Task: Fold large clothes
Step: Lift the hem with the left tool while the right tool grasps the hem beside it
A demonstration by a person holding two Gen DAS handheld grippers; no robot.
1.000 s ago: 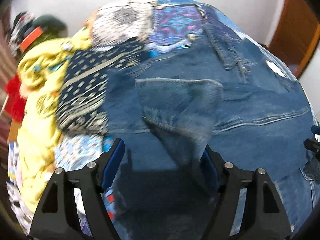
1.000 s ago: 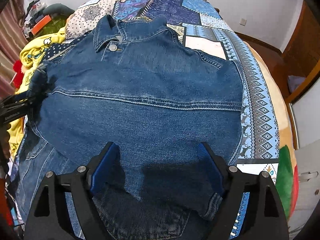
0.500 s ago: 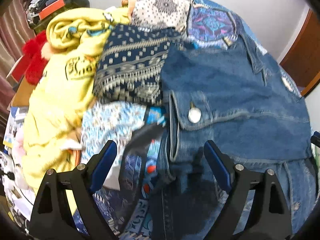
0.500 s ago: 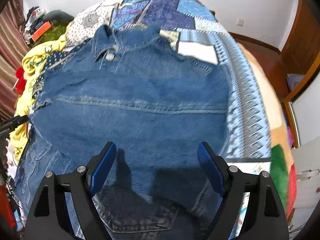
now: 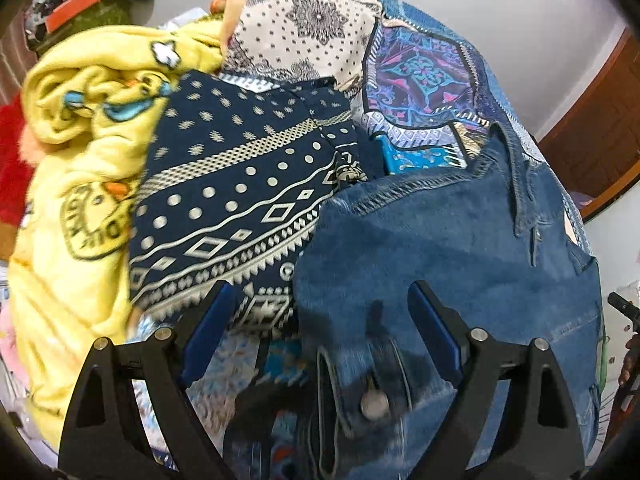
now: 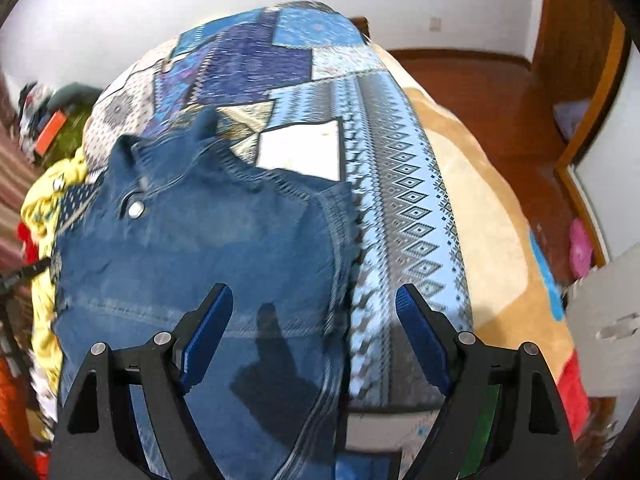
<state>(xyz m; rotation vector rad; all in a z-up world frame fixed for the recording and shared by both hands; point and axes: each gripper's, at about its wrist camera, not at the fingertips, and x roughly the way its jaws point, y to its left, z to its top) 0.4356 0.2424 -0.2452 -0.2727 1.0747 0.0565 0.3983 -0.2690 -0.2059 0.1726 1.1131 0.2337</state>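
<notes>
- Folding the denim jacket (image 6: 192, 248) is the job in hand, and we judge it to be between folds: the body lies spread on the patchwork bedspread (image 6: 404, 208), collar toward the far end of the bed, and neither tool holds any cloth.
- Our left gripper (image 5: 320, 332) hangs over the jacket's left edge with its jaws wide and empty; a buttoned flap with a metal button (image 5: 374, 404) lies blurred just below them.
- Our right gripper (image 6: 312, 328) hangs over the jacket's right edge, jaws equally wide and empty, with denim under one blue pad (image 6: 208, 332) and bedspread under the other.
- Next, we think each tool needs to come down on its own side of the jacket, pinch the edge or a sleeve, and bring it across the body so the sides meet evenly.
- On the left, the jacket touches a navy patterned garment (image 5: 240, 208), with a yellow fleece (image 5: 80, 140) piled beside that; we must pinch denim alone.
- Its denim is mid-blue, thick and stiff-looking, with pale stitched seams, mostly flat but rumpled at the collar and along the right side.
</notes>
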